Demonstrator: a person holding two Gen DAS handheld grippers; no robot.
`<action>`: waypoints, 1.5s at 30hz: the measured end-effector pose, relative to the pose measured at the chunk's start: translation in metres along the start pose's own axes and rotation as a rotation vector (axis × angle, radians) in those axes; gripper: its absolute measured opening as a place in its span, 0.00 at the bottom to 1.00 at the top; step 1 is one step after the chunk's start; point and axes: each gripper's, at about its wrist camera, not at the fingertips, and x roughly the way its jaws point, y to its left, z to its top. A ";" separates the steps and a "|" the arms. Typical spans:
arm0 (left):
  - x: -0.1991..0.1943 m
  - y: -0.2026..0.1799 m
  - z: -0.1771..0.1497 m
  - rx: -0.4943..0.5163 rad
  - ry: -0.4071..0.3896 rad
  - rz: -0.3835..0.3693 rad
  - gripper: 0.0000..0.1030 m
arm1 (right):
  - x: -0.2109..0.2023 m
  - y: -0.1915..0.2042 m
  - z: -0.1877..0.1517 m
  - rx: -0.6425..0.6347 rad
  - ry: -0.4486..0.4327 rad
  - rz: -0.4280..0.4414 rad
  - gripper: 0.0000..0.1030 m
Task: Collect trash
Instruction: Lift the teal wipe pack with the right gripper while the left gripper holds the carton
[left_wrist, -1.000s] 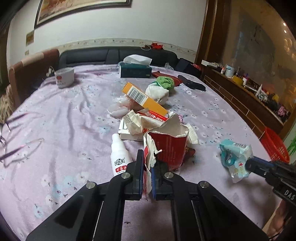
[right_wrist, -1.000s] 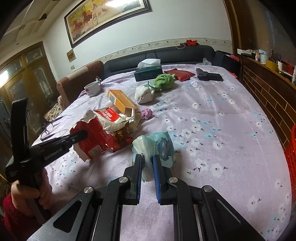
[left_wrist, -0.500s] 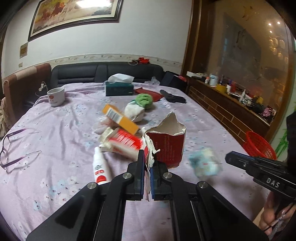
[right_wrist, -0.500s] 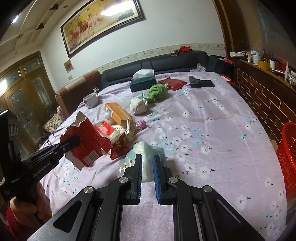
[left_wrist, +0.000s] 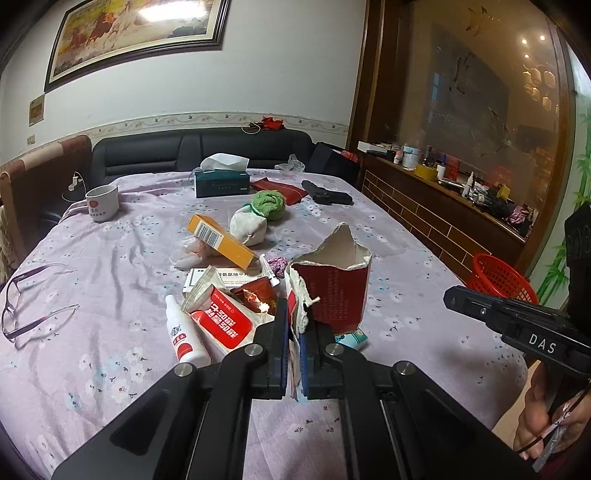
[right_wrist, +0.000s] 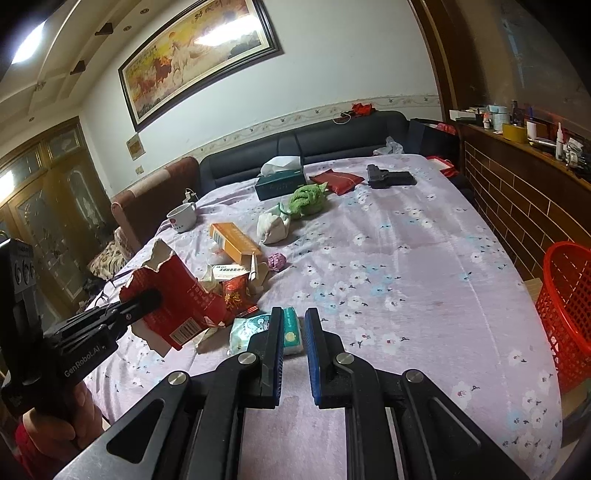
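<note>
My left gripper (left_wrist: 293, 332) is shut on the torn edge of a red paper bag (left_wrist: 338, 291) and holds it upright above the table; the bag also shows in the right wrist view (right_wrist: 173, 295). My right gripper (right_wrist: 293, 325) is open, its jaws slightly apart, just behind a teal tissue packet (right_wrist: 255, 330) lying on the cloth; the packet's corner shows in the left wrist view (left_wrist: 352, 338). More trash lies beyond: an orange box (left_wrist: 219, 236), a red wrapper (left_wrist: 221, 321), a white bottle (left_wrist: 183, 338), a red snack packet (right_wrist: 236, 295).
A red basket (right_wrist: 567, 306) stands past the table's right edge. A mug (left_wrist: 102, 202), tissue box (left_wrist: 221, 181), green cloth (left_wrist: 269, 205), white pouch (left_wrist: 247, 227), black pistol-shaped object (right_wrist: 389, 179) and glasses (left_wrist: 26, 299) lie on the lilac tablecloth (right_wrist: 406, 266).
My right gripper has opened and let the teal packet drop onto the cloth. My left gripper has lifted the red bag and pulled back from the pile.
</note>
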 end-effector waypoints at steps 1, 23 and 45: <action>0.000 0.000 0.000 -0.003 0.001 -0.001 0.04 | -0.001 -0.001 0.000 0.001 -0.001 -0.001 0.12; -0.010 0.025 0.000 -0.063 -0.008 0.027 0.04 | 0.063 -0.002 -0.010 -0.016 0.183 0.080 0.74; -0.020 0.070 -0.006 -0.147 -0.019 0.085 0.04 | 0.082 0.062 -0.022 -0.362 0.299 0.243 0.74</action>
